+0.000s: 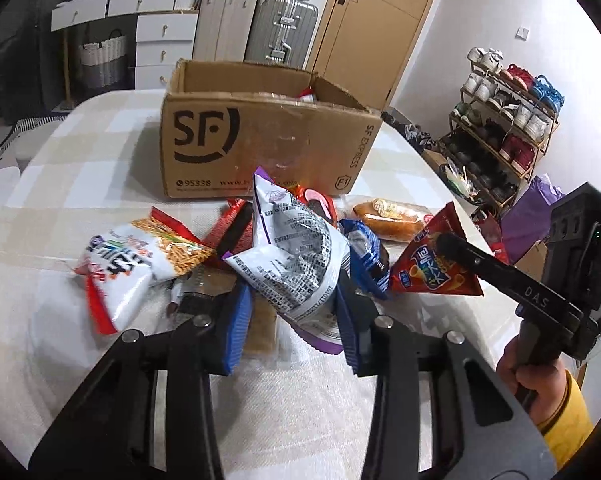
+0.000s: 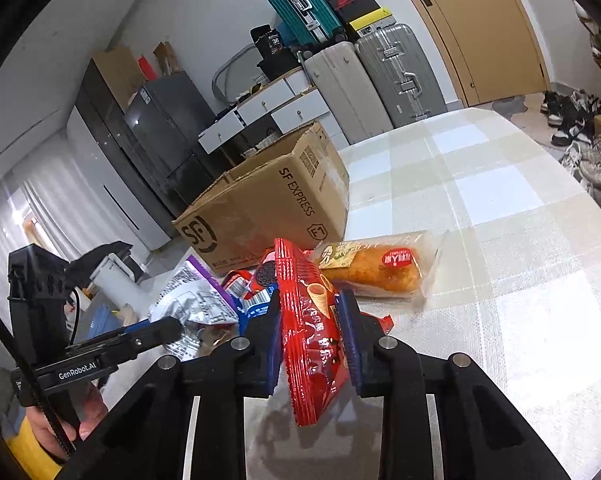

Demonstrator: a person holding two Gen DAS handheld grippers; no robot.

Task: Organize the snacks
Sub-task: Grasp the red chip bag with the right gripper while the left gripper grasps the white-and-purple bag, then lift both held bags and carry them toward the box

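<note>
My left gripper (image 1: 292,312) is shut on a silver and purple snack bag (image 1: 296,256) and holds it above the snack pile. My right gripper (image 2: 310,332) is shut on a red cone-snack bag (image 2: 308,320), which also shows in the left wrist view (image 1: 432,264). An open SF cardboard box (image 1: 260,140) stands behind the pile and shows in the right wrist view too (image 2: 268,204). On the table lie a white noodle-snack bag (image 1: 128,264), a wrapped bread roll (image 1: 392,218), (image 2: 376,268), and Oreo packs (image 1: 364,256).
The table has a pale checked cloth (image 2: 480,208). A shoe rack (image 1: 504,128) stands to the right, with suitcases (image 1: 280,28) and white drawers (image 1: 164,40) behind the box. A brown door (image 1: 376,20) is at the back.
</note>
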